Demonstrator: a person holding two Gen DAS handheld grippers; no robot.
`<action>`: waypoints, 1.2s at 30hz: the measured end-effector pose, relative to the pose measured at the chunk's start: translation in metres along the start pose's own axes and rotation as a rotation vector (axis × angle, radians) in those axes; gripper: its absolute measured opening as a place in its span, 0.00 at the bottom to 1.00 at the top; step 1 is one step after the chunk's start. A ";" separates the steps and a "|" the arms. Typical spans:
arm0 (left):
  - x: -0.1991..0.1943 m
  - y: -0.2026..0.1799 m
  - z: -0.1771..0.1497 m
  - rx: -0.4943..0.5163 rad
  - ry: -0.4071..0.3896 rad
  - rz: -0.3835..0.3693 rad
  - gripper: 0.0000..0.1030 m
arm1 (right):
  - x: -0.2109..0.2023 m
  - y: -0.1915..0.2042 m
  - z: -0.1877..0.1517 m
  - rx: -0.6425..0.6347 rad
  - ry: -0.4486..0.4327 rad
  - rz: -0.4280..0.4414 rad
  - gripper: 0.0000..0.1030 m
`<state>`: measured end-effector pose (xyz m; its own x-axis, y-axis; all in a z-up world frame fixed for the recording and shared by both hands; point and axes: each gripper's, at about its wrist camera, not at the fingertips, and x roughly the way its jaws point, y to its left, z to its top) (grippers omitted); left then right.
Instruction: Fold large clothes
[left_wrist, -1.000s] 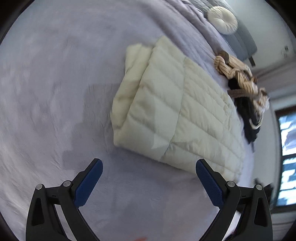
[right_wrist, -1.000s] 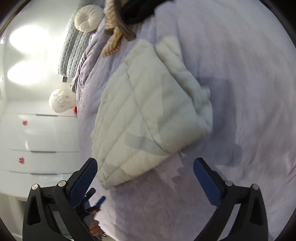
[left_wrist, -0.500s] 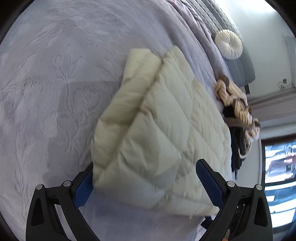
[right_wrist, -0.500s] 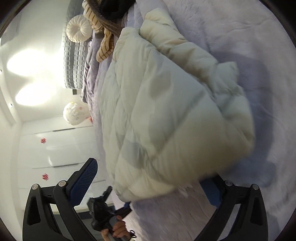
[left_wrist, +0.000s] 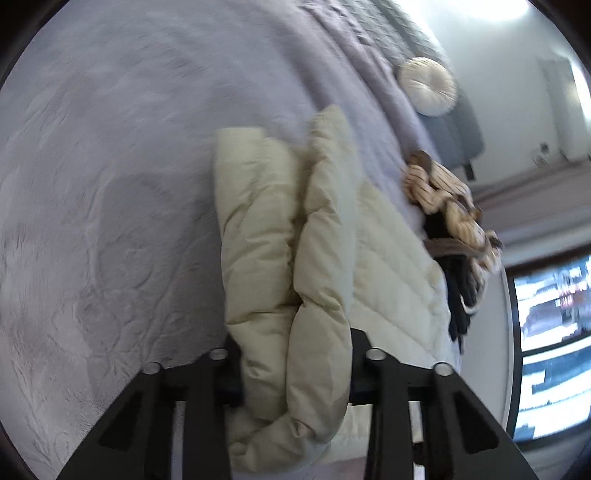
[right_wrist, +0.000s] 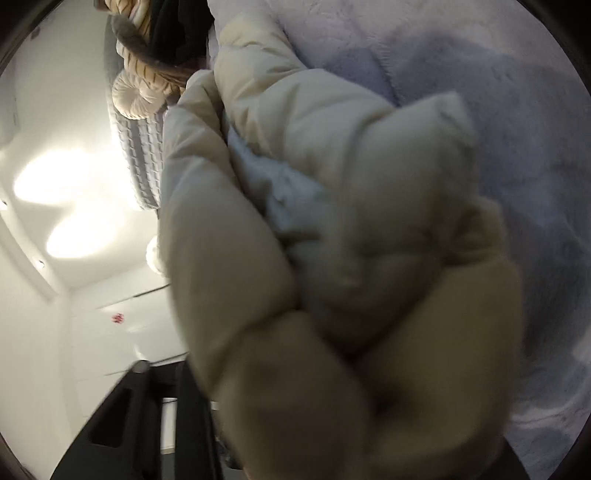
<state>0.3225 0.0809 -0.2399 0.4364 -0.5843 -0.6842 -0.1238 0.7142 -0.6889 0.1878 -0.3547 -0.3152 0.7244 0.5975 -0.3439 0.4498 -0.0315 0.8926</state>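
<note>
A folded cream quilted puffer jacket (left_wrist: 325, 258) lies on the lilac bedspread (left_wrist: 110, 184). My left gripper (left_wrist: 295, 354) has closed on the thick near edge of the jacket, with padded folds bulging between the two fingers. In the right wrist view the jacket (right_wrist: 332, 258) fills the frame, bunched and raised right against the camera. My right gripper (right_wrist: 295, 369) is mostly hidden by the jacket; only its left finger (right_wrist: 184, 398) shows, pressed against the fabric. Its right finger is hidden.
A heap of striped and black clothes (left_wrist: 450, 214) lies on the bed beyond the jacket. A round cream cushion (left_wrist: 428, 86) sits by the grey headboard. A window (left_wrist: 550, 339) is at the right. White cupboards (right_wrist: 122, 332) stand beside the bed.
Both grippers moved in from open, hovering positions onto the jacket's near edge and closed on it. The jacket edge is now bunched up and lifted toward the cameras.
</note>
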 end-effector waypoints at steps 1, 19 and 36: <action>-0.002 -0.004 0.001 0.017 0.000 -0.006 0.30 | -0.001 0.002 -0.002 -0.009 -0.002 0.010 0.31; -0.096 -0.022 -0.058 0.178 0.143 -0.054 0.30 | -0.040 0.016 -0.065 -0.010 0.006 0.048 0.27; -0.127 0.039 -0.138 0.211 0.330 0.168 0.36 | -0.034 -0.043 -0.079 0.094 0.021 -0.128 0.36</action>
<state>0.1396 0.1302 -0.2133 0.1128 -0.5209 -0.8461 0.0312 0.8530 -0.5210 0.1023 -0.3106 -0.3183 0.6476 0.6181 -0.4457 0.5853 -0.0289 0.8103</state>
